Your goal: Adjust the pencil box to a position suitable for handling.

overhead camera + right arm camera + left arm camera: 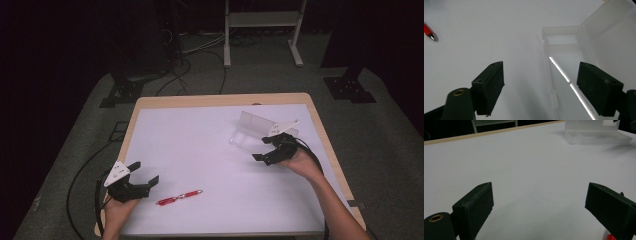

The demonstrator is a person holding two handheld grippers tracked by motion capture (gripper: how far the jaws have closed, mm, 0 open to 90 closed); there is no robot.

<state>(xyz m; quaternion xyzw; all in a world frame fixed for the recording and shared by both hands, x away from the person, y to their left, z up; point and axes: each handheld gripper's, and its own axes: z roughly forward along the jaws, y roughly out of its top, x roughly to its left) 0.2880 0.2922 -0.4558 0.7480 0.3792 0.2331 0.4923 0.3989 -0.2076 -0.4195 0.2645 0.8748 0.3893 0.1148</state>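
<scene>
A red pen (179, 196) lies on the white table (200, 145) near its front edge, just right of my left gripper (145, 172), which is open and holds nothing. In the left gripper view the gripper (539, 205) points across the bare surface, with a sliver of the pen (611, 237) by its right jaw. A clear plastic case (250, 128) lies with its lid up at the back right. My right gripper (261, 148) hovers open beside the case. From the right gripper view, the gripper (540, 82) straddles the left wall of the case (564, 50), and the pen's tip (429, 34) shows far left.
The table has a wooden rim (220, 99). Cables (85, 175) trail off its left side onto the grey floor. A white metal stand (260, 30) is behind the table, and dark equipment bases (122, 92) sit at both back corners.
</scene>
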